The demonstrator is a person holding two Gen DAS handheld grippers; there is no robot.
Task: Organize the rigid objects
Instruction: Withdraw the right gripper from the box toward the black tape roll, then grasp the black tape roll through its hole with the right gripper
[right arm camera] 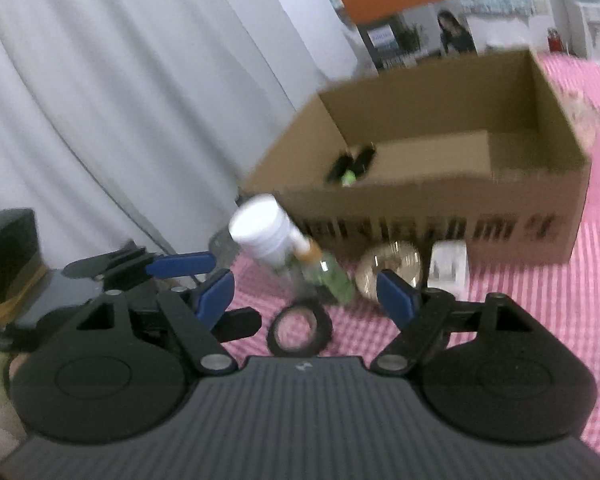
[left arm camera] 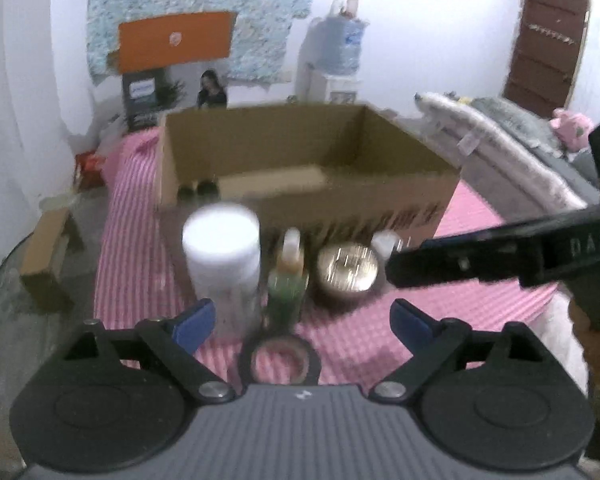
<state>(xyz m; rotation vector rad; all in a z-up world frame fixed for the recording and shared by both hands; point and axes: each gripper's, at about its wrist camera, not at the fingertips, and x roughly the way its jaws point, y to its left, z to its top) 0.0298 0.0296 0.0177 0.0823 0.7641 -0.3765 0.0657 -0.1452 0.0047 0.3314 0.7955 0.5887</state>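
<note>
Overhead, both tools (left arm camera: 304, 320) (right arm camera: 306, 292) wide over pink checked cloth (left arm camera: 360, 340), cardboard box (left arm camera: 300, 208), white curtain (right arm camera: 100, 80) beside.

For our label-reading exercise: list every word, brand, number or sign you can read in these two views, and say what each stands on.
"DAS": white letters on the right hand-held gripper, along its black finger; cut off at the picture's edge.
Dark print on the cardboard box front: too blurred to read.
Logo on the orange sign: too blurred.
Poster with a small white plate: too blurred.
Water jug label: too blurred.
</note>
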